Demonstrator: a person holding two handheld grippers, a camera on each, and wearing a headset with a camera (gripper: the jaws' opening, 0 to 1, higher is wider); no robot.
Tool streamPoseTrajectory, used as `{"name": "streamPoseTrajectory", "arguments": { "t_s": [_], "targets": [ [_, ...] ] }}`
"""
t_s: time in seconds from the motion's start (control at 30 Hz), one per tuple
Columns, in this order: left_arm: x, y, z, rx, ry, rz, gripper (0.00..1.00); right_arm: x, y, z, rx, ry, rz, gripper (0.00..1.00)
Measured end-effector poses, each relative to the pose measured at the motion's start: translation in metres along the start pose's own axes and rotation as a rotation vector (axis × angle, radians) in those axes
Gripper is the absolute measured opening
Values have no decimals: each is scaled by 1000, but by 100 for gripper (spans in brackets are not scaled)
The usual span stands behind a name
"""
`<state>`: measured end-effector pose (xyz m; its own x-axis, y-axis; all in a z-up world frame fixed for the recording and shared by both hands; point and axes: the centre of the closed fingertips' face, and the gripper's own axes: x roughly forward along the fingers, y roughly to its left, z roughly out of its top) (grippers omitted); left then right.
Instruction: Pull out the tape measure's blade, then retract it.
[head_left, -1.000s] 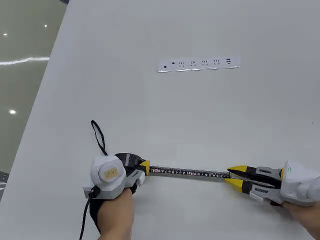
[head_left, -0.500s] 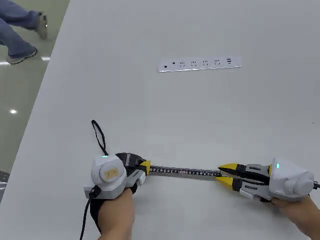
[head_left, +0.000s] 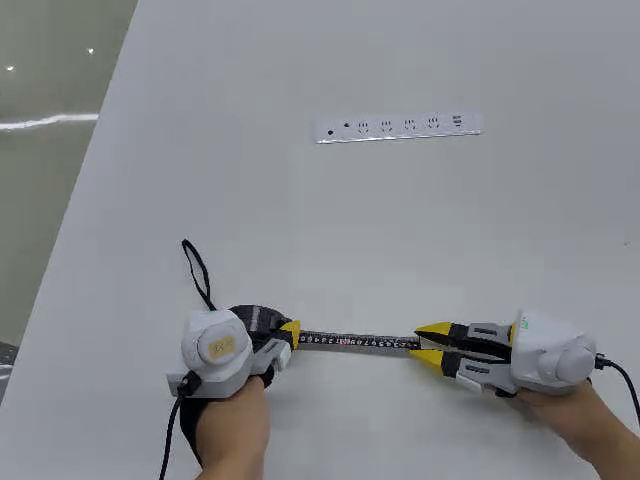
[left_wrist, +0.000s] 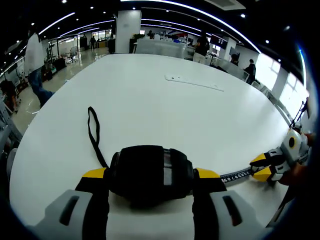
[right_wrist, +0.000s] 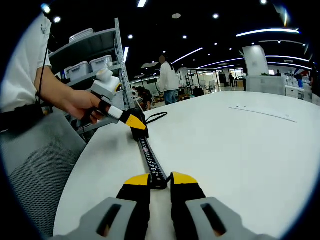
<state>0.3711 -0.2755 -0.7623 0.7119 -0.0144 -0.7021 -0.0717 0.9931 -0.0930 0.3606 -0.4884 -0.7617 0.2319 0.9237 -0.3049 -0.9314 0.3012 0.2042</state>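
A black tape measure case with a black wrist strap rests on the white table, and my left gripper is shut on it. In the head view the left gripper sits at the lower left. The dark blade runs out of the case to the right, flat over the table. My right gripper is shut on the blade's free end, its yellow fingertips pinching it. In the right gripper view the blade leads away to the case.
A white power strip lies flat on the white table farther back. The table's left edge drops to a grey floor. Shelving and people stand in the room behind the left gripper in the right gripper view.
My right gripper has moved left toward the case, still pinching the blade's end, so the exposed blade is shorter. The left gripper and the case have stayed put.
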Motion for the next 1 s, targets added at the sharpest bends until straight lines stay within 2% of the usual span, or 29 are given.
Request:
{"name": "streamPoseTrajectory", "arguments": {
  "t_s": [1.0],
  "targets": [
    [0, -1, 0, -5, 1, -2, 66, 28, 2, 4, 7, 2, 18, 13]
  ]
}}
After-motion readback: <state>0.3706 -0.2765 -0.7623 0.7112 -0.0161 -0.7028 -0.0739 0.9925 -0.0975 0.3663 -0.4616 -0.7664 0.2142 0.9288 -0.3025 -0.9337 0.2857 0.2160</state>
